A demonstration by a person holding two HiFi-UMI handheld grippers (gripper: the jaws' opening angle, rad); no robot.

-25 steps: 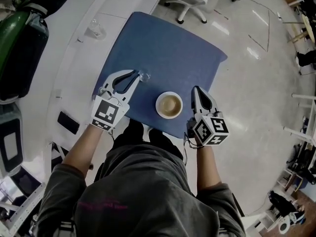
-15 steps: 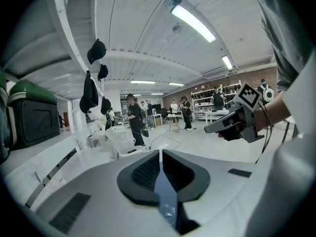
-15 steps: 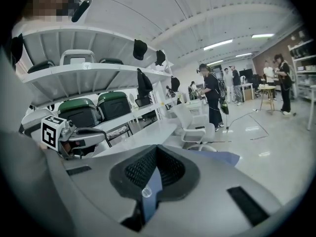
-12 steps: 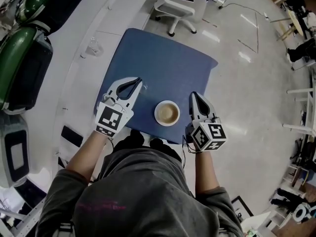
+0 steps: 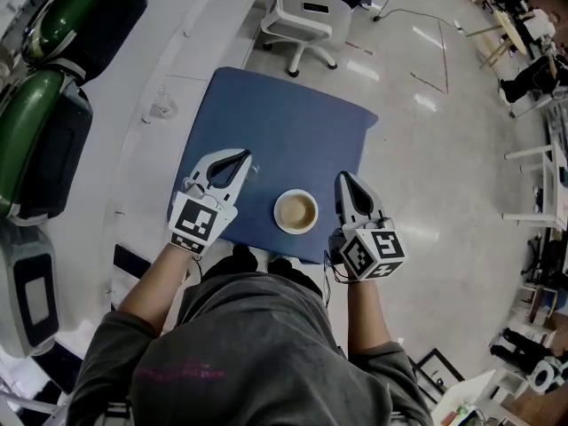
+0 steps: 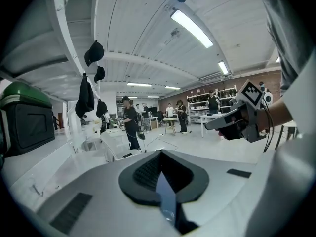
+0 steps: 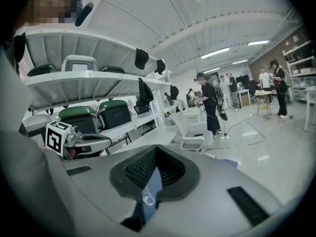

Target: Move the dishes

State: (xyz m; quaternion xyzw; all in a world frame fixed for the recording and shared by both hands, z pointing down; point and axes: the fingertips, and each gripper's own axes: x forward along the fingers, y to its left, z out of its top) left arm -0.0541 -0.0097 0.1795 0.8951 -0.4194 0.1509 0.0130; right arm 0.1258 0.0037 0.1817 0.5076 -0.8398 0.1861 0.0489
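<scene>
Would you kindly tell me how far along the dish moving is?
Done: nothing I can confirm. In hand: no dish; the bowl sits on the blue surface between the left gripper, whose jaws have just closed on nothing visible, and the shut right gripper. Left: moving the bowl, perhaps also the glass on the white counter.

Glossy pale floor, white swivel chair, ceiling striplights

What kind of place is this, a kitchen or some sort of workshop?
Most likely an open lab or workshop, not a kitchen. White shelves hold green-topped cases, a swivel office chair stands on the bare floor, and several people stand about under strip lights.
</scene>
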